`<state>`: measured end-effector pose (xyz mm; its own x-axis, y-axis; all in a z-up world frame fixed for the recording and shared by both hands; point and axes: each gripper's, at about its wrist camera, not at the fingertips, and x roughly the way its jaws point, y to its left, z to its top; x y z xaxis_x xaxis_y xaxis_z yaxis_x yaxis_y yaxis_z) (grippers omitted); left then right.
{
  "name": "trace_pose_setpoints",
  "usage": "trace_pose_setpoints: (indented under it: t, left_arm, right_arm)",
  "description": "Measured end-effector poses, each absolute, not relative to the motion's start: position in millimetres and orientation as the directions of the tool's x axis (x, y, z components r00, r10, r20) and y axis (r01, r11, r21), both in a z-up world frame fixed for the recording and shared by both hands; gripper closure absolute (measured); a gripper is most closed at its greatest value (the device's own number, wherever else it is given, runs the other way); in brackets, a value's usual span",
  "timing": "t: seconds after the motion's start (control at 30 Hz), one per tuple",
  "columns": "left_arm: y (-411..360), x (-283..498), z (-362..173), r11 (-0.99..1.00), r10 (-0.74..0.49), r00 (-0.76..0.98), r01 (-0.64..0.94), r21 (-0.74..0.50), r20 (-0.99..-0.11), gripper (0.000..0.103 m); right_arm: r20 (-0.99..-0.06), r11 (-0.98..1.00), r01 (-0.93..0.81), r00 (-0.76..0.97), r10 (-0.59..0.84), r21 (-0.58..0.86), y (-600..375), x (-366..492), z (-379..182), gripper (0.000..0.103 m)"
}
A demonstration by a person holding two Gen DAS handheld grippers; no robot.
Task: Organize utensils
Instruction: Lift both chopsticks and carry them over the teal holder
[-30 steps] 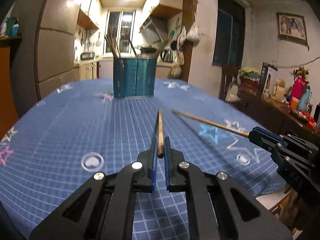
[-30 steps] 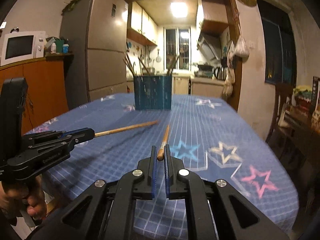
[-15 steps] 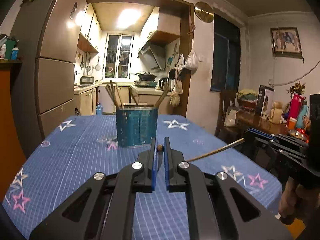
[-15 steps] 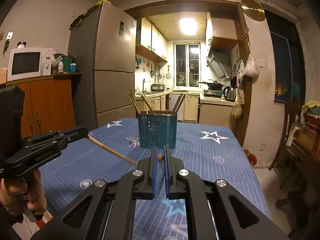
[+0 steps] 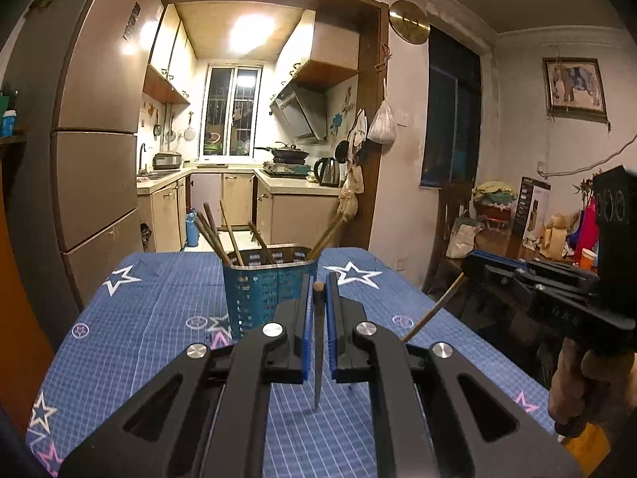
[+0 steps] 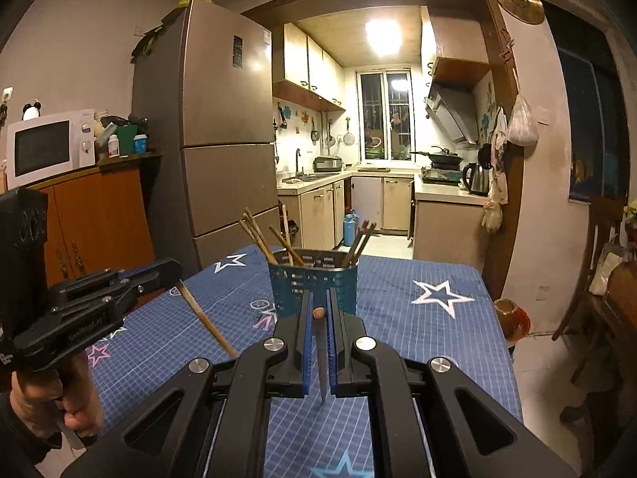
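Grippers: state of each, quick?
Left gripper: shut on a chopstick.
Right gripper: shut on another chopstick.

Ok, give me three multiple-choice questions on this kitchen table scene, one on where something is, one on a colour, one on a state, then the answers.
1. Where does the utensil holder stand?
A. on the star-patterned tablecloth
B. on the kitchen counter
C. on the floor

2. What colour is the holder?
A. red
B. blue-green
C. white

3. What is the left gripper doing?
A. open, empty
B. shut on a chopstick
C. shut on a spoon

Answers:
1 A, it stands on the cloth between both grippers' views.
2 B, its perforated wall is blue-green.
3 B, the blue pads pinch a chopstick hanging tip down; the right gripper grips its own chopstick likewise.
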<state>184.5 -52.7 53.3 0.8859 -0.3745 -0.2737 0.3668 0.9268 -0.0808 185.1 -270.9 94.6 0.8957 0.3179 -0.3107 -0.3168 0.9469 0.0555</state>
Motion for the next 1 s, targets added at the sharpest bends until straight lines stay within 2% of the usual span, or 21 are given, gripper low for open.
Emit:
trace_pose_setpoints:
  t: [0.4,1.0]
  left_arm:
    - [-39.4,209.1,109.2,0.929,-0.371,0.897,0.362,-0.083,-0.239,0.098]
    - [-29.3,265.9,210.3,0.954,-0.3,0.943,0.292,-0.072,-0.146,0.098]
  right_arm:
    - [-0.289,0.939,-0.342,0.896,0.337,0.036,-261.6,218.1,149.7,0.096]
    - [-0.189,0.935,-0.351,0.916,0.353,0.047,-250.4,291.4,260.8,0.096]
